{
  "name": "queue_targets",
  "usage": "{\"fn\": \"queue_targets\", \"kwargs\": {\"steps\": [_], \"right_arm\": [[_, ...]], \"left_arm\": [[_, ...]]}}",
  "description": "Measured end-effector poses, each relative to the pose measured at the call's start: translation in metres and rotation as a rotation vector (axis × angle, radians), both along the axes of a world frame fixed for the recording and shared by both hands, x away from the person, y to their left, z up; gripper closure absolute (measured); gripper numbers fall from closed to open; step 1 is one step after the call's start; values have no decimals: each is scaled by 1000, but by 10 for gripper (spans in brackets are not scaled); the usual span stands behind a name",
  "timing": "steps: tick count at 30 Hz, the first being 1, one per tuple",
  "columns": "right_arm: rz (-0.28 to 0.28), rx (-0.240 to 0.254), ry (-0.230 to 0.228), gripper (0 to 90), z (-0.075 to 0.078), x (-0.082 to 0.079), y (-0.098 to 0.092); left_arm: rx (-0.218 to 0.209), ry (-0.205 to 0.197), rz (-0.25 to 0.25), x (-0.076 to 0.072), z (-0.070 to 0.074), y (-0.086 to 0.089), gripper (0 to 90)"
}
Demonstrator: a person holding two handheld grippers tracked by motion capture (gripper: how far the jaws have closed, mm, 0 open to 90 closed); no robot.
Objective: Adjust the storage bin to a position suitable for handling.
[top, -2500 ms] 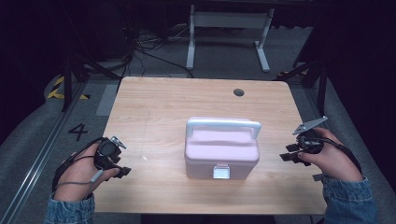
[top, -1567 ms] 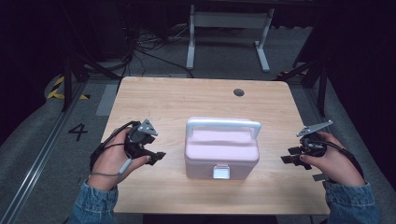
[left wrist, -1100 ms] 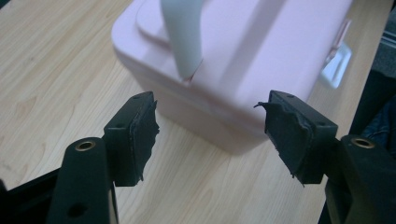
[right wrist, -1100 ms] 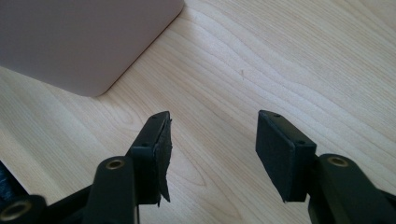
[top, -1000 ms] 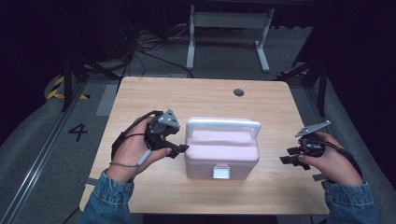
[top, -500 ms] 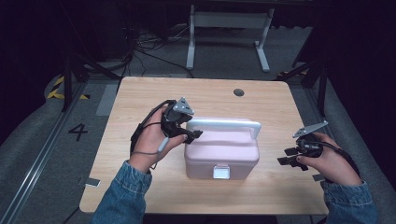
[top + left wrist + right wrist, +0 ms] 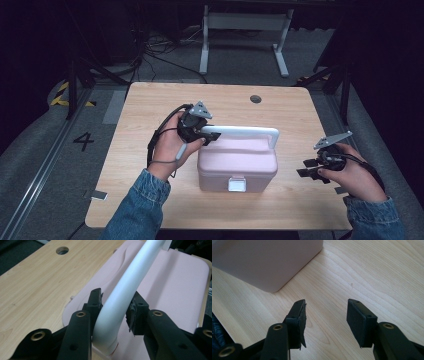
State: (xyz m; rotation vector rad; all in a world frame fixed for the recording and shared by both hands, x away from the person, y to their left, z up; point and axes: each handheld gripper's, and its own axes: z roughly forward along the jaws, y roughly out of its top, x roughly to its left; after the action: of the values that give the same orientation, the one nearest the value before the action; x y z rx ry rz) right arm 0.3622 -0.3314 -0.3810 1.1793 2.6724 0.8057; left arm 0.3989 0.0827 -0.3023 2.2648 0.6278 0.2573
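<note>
centre obstacle: pink box (image 7: pixel 237 162), white handle (image 7: pixel 245 131) raised above it
free room: bare table (image 7: pixel 150 107) from 9 to 12 o'clock of the box

One pink box (image 7: pixel 237 162) with one white handle (image 7: pixel 245 131) and one latch (image 7: pixel 237 184). Two grippers: left (image 7: pixel 212 136), right (image 7: pixel 307 167). One table (image 7: pixel 150 105).

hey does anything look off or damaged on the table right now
Mostly tidy: the pink box sits square and latched, with the left tongs closed on its white handle. One oddity: the pad on the right tongs looks frayed, peeling at its lower edge.
</note>
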Motion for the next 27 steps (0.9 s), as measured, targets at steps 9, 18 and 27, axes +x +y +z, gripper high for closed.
{"fn": "queue_targets", "kwargs": {"steps": [9, 18, 27], "right_arm": [[-4, 73, -49, 539, 13, -14, -9], [-12, 94, -80, 553, 17, -16, -8], [-10, 144, -110, 566, 24, -18, -10]], "left_arm": [[-63, 77, -13, 13, 6, 7, 694], [-98, 96, -3, 15, 17, 8, 682], [-112, 91, 29, 21, 23, 7, 668]]}}
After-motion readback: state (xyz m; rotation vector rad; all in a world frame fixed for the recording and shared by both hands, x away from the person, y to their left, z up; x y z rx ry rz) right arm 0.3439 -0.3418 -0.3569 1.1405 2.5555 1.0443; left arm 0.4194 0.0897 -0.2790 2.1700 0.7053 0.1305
